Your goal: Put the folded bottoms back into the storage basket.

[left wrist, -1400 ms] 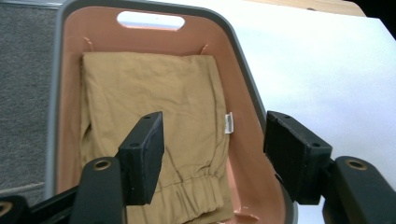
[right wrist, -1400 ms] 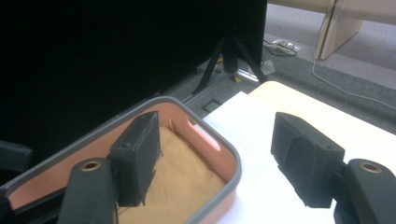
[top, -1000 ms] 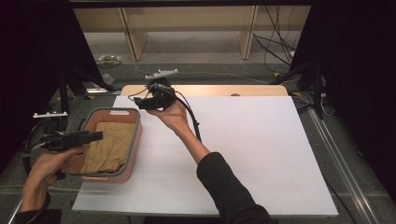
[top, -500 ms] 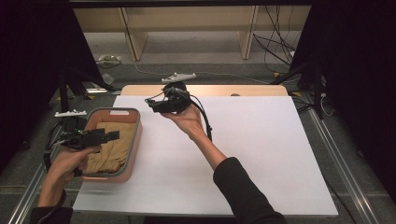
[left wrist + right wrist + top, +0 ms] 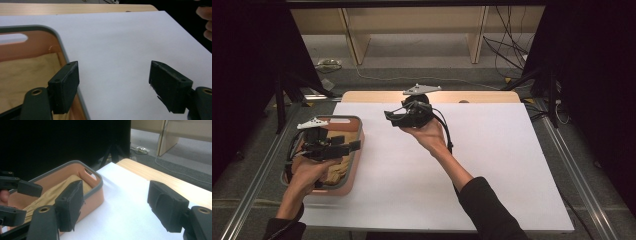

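Since a second ago the right gripper (image 5: 398, 118) has drifted right, away from the bin (image 5: 354, 165), and is held up over the far middle of the white sheet (image 5: 492, 165), jaws wide, pointing left. From above, the left gripper (image 5: 346, 147) hovers over the bin at the table's left edge, jaws apart and empty, above the tan cloth (image 5: 339, 167) lying inside. Along the left gripper's own jaws, spread wide, the bin's grey rim (image 5: 60, 47) curves past the left jaw, cloth (image 5: 25, 75) within. Looking down the right gripper's wide jaws, the orange bin (image 5: 92, 195) sits on the sheet's left, cloth (image 5: 55, 190) inside, the left gripper (image 5: 15, 200) over it.
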Demonstrator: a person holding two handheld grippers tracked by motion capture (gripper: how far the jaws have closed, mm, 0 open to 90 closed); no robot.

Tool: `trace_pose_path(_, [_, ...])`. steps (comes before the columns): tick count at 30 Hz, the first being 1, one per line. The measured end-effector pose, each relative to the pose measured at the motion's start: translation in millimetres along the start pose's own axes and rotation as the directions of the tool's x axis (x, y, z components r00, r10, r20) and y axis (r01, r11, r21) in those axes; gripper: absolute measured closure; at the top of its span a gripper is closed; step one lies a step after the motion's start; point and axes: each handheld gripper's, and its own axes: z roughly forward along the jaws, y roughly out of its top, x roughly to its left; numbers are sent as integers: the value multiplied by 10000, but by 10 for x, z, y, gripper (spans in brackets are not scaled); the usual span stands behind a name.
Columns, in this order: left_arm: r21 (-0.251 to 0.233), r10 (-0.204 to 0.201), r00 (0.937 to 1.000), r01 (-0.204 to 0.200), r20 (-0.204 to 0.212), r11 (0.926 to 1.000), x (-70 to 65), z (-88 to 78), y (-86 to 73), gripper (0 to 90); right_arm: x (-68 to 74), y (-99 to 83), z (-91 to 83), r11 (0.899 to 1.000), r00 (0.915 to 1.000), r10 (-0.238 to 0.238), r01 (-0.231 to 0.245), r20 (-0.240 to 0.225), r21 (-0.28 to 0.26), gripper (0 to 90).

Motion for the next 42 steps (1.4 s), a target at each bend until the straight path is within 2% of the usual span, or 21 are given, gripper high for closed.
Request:
trace_pose_path(4, [-58,134,9993,-132,339,9999,-93,58,-12,231,-39,-52,-92,10000,10000,13,-13,15,-38,300])
trace_pose_path(9, [-86,525,9972,-521,533,9986,-217,137,-41,226,-133,-138,-242,9998,9998,126,-123,132,-169,300])
trace_pose_path(19, [-866,954,9912,-875,914,9924,-372,206,-120,226,-186,-317,-512,9993,9997,58,-49,232,-370,294])
trace_pose_path(21, [-858,1122,9893,-1043,933,9908,-406,223,-134,226,-198,-364,-547,9994,9996,25,-15,284,-350,283])
trace_pose_path(30, [-1205,1340,9850,-1208,1083,9853,-505,251,-190,219,-198,-485,-722,9974,9997,224,-216,111,-691,212])
trace_pose_path(34, [-1256,1500,9818,-1353,1162,9828,-577,288,-226,203,-184,-569,-798,9969,9995,181,-160,266,-770,165])
trace_pose_path(38, [-1331,1692,9787,-1534,1166,9792,-620,302,-236,182,-182,-648,-858,9964,9996,198,-180,213,-825,159])
trace_pose_path(42, [-1564,1721,9776,-1524,1212,9759,-667,310,-258,161,-196,-731,-923,9955,9994,268,-249,197,-912,159])
